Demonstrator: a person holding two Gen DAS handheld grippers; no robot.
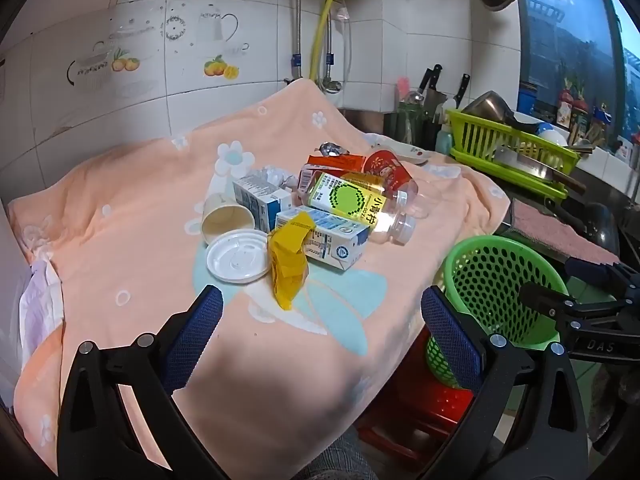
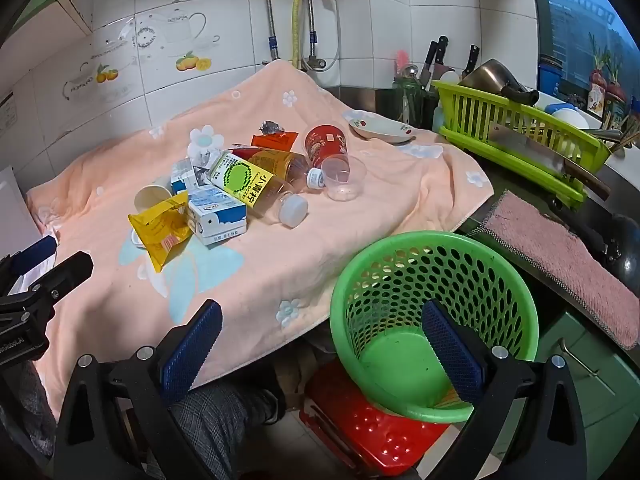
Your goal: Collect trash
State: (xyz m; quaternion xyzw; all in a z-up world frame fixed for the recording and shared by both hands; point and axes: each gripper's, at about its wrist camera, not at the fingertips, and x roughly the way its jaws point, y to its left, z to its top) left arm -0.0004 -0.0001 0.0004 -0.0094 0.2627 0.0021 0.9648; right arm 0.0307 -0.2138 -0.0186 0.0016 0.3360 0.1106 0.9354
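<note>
Nothing is collected yet: both the left tool (image 1: 322, 322) and the right tool (image 2: 322, 338) are spread wide and hold nothing, and the trash sits heaped mid-table on the peach cloth (image 2: 280, 264). Likely trouble is the bottle (image 2: 256, 188) rolling off once a carton (image 2: 218, 218) beside it is pulled, or a tool snagging the loose cloth and dragging the pile. Beside the table, the green basket (image 2: 340, 280) on a red stool (image 2: 360, 432) looks empty.
</note>
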